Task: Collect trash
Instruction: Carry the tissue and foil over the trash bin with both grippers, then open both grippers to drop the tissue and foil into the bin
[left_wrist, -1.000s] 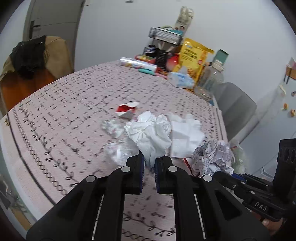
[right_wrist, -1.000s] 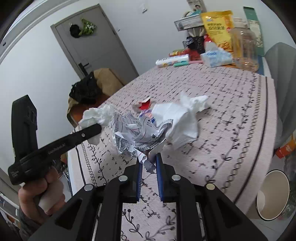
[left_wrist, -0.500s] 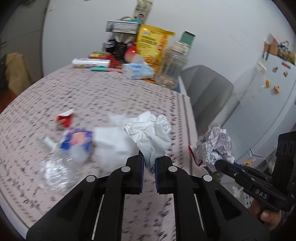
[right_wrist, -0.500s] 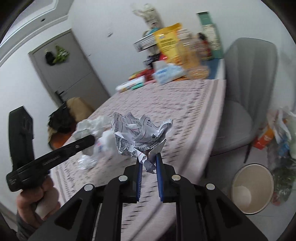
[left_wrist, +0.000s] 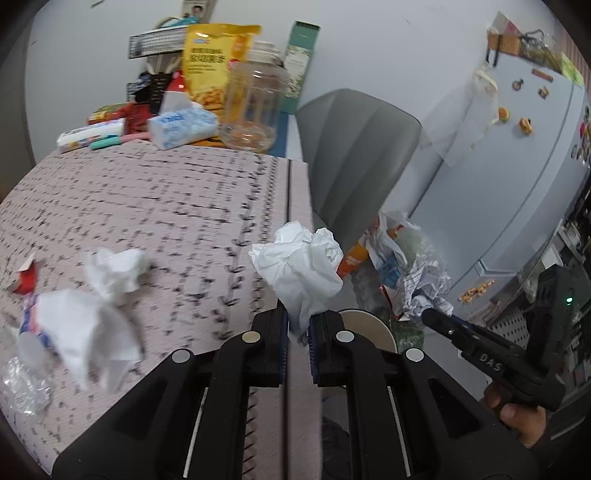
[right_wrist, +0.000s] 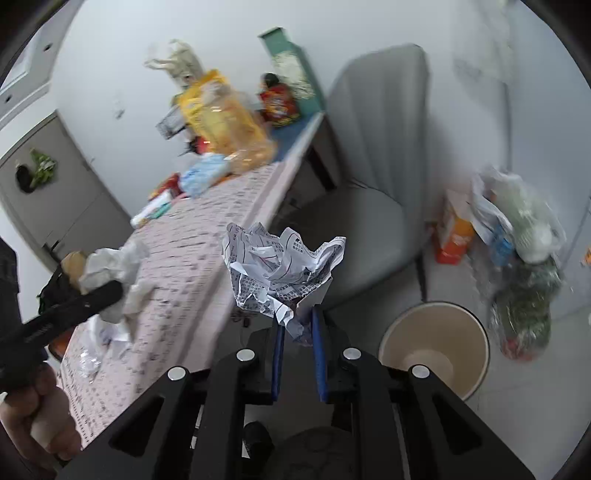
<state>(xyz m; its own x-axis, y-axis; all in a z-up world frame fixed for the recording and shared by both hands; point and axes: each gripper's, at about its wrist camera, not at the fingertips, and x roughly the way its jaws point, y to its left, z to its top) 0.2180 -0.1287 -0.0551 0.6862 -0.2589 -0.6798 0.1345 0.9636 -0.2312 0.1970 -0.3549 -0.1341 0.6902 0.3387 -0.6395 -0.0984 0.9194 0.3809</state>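
White tissue wad (left_wrist: 301, 269): 1 | printed paper wad (right_wrist: 280, 266): 1 | bin (right_wrist: 436, 347): 1

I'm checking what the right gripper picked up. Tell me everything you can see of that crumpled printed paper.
The crumpled printed paper is a white sheet with black text and ruled lines, crushed into a loose, spiky ball. The right gripper is shut on its lower tip, so the ball stands up above the blue pads. It hangs in the air past the table edge, touching nothing else. The beige bin sits on the floor, lower right of it.
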